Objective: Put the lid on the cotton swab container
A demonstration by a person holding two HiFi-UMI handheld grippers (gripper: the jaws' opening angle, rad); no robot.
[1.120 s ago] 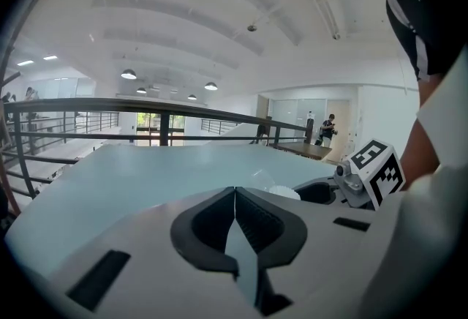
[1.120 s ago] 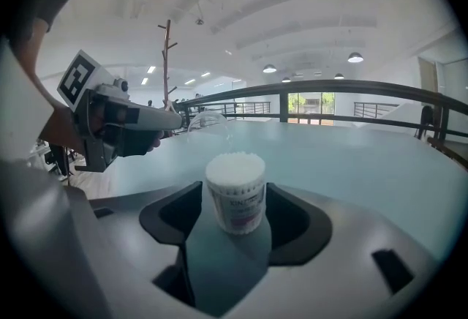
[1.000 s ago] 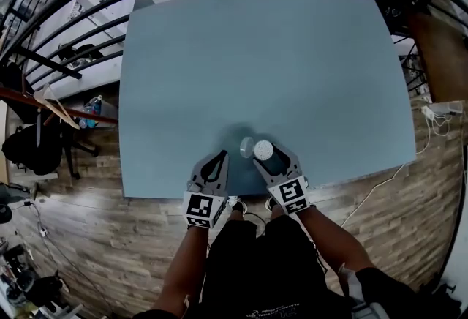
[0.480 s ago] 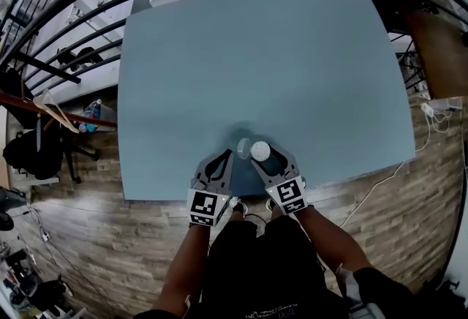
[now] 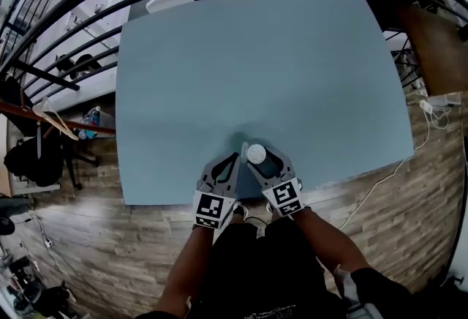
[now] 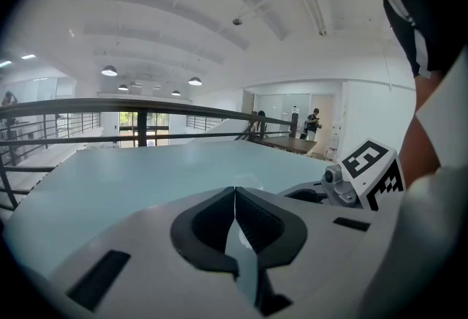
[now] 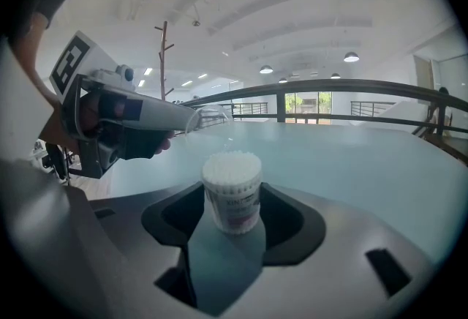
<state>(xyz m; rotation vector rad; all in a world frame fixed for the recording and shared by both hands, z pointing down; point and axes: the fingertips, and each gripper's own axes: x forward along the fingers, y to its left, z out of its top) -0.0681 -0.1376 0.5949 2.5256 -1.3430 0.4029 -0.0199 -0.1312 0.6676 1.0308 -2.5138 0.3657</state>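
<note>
Cotton swab container [image 5: 256, 154]: it is seen upright, uncovered, with the white swab tips packed at its open top and a printed label on its side. It is placed near the middle of the table's near edge, the edge on the person's side. Whether its base rests on the table cannot be told.
Right gripper [image 5: 263, 161]: it is clamped on the cotton swab container. The jaws have just been closing, and the dark pads are now pressed against the container's two sides.
Lid [image 7: 208, 120]: clear plastic, held tilted at the tip of the left gripper. In the right gripper view it is seen above and to the left of the container's top, near it but apart from it.
Left gripper [image 6: 235, 192]: it is clenched, with the jaw tips brought together on the lid's thin wall. It is held just beside the right gripper, on its left.
Marker cubes: one is carried at the back of each gripper, left [image 5: 212, 209] and right [image 5: 287, 197], both over the table's near edge.
Table [image 5: 256, 61]: a blue-grey top, broad and plain.
Railing [image 5: 73, 25]: dark bars are curved round the table's far and left edges.
Floor [image 5: 88, 237]: wood planks are shown below the near edge.
</note>
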